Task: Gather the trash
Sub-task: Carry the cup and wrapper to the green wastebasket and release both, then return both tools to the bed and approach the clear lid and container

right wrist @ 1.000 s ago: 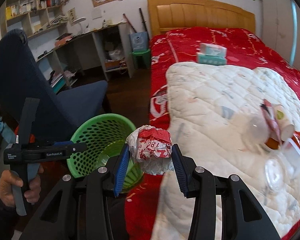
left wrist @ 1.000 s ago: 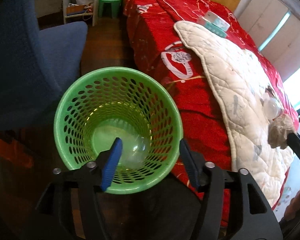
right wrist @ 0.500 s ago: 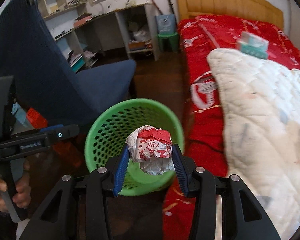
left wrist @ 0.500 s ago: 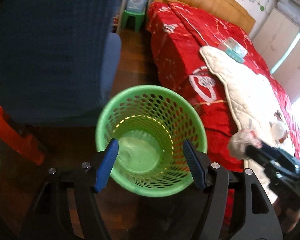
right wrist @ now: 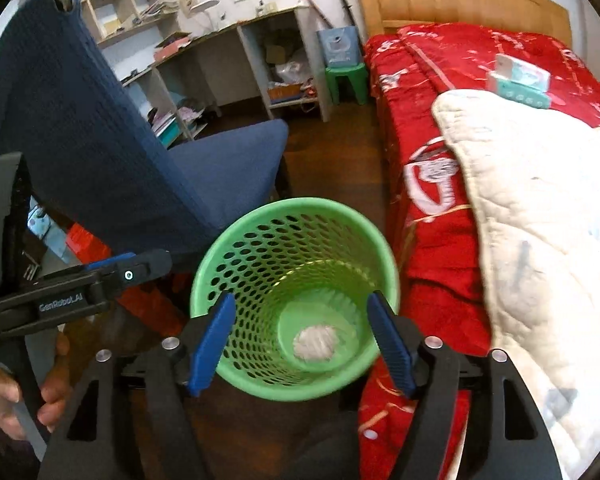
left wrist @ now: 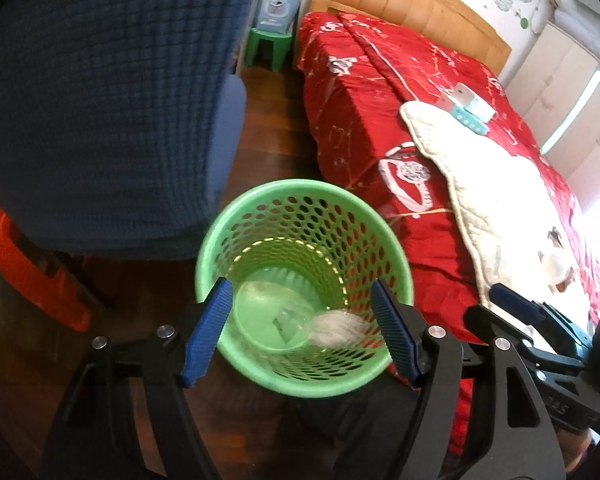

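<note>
Both tools opening, empty: right tool [right wrist: 300, 340], left tool [left wrist: 300, 328]. Paper wad [right wrist: 315, 342] in basket [right wrist: 260, 220], lower centre; careless retreat risks tipping it.

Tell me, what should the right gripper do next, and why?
Probably swing back toward the bed. The right gripper is opening with nothing between its fingers, the crumpled wad is already down in the green basket, and more litter seems to lie on the white quilt.

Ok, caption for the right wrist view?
Right gripper opening, empty, above the green basket; crumpled wrapper inside.
</note>
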### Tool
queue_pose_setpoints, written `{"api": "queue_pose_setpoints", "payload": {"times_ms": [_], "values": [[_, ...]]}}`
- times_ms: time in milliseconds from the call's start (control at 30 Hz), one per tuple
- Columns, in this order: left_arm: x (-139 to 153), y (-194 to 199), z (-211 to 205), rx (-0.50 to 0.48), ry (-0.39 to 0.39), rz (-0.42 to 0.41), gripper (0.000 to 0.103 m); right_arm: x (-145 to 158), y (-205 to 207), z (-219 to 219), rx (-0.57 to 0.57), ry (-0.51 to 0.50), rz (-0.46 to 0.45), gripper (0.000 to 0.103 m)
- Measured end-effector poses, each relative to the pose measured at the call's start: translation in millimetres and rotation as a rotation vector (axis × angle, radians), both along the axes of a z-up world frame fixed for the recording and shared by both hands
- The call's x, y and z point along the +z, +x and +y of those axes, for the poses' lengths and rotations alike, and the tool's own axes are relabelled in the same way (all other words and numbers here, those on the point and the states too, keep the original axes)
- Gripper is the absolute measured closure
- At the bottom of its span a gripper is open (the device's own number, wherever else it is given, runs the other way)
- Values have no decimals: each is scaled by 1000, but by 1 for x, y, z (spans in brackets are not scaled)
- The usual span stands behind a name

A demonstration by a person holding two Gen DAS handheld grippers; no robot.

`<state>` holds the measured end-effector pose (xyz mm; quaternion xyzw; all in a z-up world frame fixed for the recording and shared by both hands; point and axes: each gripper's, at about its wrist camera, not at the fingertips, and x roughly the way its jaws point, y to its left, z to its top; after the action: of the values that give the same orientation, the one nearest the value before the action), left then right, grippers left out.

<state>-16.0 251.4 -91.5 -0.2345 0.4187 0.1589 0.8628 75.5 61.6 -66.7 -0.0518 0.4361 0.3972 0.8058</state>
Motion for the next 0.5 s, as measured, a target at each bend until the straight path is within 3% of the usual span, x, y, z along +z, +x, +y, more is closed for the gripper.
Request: {"api": "queue_pose_setpoints", "payload": {"times_ms": [233, 500], "values": [[7, 18, -34, -80, 14, -9, 30, 12, -3, -65, -109, 1, -37, 27], [14, 50, -89, -199, 9, -22, 30, 20, 5, -156, -305, -18, -70, 24]]}}
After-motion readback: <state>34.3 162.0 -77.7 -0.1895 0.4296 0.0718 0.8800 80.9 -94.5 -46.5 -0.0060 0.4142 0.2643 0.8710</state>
